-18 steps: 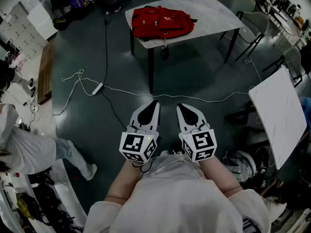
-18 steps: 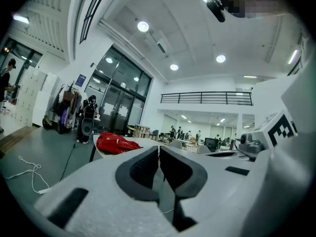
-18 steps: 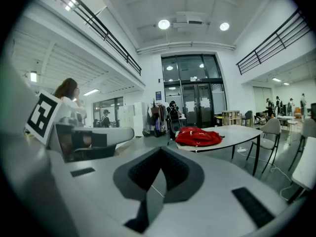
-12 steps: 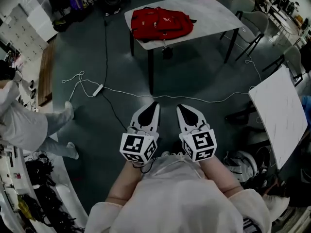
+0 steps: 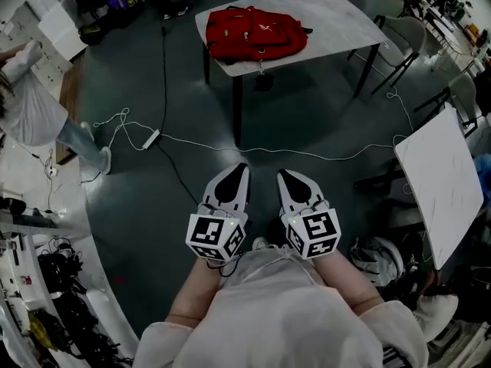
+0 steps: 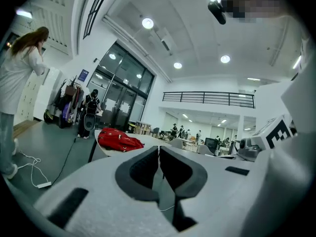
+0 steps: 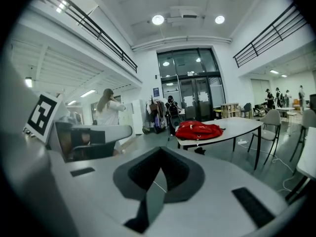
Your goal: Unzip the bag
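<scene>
Dark floor carries a white table, and the red bag lies at the tabletop's left end. Well apart from it, left gripper and right gripper are side by side, both with jaws pressed together, pinching nothing.

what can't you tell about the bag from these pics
- Zipper on the red bag: too small in every view, so open or closed is unclear.
- Bag's underside: hidden against the table, head view.
- Bag's far side: hidden by its own bulk in both gripper views.
</scene>
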`<state>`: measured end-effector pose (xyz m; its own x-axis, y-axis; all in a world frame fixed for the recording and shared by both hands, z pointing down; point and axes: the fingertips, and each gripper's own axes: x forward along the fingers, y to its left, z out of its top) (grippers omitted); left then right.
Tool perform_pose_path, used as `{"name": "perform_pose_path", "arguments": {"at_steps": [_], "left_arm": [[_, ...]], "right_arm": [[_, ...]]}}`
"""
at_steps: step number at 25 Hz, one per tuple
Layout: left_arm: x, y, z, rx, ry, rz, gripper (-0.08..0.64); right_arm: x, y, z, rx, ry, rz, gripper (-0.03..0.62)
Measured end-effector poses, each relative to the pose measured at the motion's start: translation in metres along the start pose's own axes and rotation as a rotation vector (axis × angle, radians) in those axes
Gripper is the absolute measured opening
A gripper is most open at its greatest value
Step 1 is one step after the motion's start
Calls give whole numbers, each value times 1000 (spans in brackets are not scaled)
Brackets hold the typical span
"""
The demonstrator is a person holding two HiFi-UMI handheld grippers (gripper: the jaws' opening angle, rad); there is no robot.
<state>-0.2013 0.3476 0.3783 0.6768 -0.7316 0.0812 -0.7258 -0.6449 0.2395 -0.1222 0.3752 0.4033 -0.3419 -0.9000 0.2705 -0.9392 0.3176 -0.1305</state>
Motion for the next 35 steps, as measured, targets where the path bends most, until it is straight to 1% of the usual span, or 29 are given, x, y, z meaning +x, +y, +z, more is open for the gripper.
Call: {"name": "perform_pose_path", "arguments": {"at_steps": [3,6,9,12,18,21,25,28,31,35], "left_arm": [[13,9,-6,-18,17,4,26],[37,19,-13,-33,39,13,26],[64,30,-18,-46,63,18,26],[97,48,-18,-57,73,46,26],[181,82,-3,-58,82,81,26],[226,93,6,-38,90,93,26],[279,112,13,-12,99,130,26],[307,124,12,-27,110,155,26],[329,133,7,-32,137,161,26],[350,150,-5,-39,181,177,26]], "right_arm": [[11,-10,-5,9,28,3,28],[30,-29,-8,20,51,9,28],[55,-50,-7,36,73,27,28],[87,-73,-2,50,87,52,28],[158,-133,19,46,123,97,28],[192,-167,36,32,128,121,28],[234,-208,51,22,141,141,28],[257,-233,55,18,162,154,28],[280,-254,57,11,180,151,28],[306,-272,47,18,227,147,28]]}}
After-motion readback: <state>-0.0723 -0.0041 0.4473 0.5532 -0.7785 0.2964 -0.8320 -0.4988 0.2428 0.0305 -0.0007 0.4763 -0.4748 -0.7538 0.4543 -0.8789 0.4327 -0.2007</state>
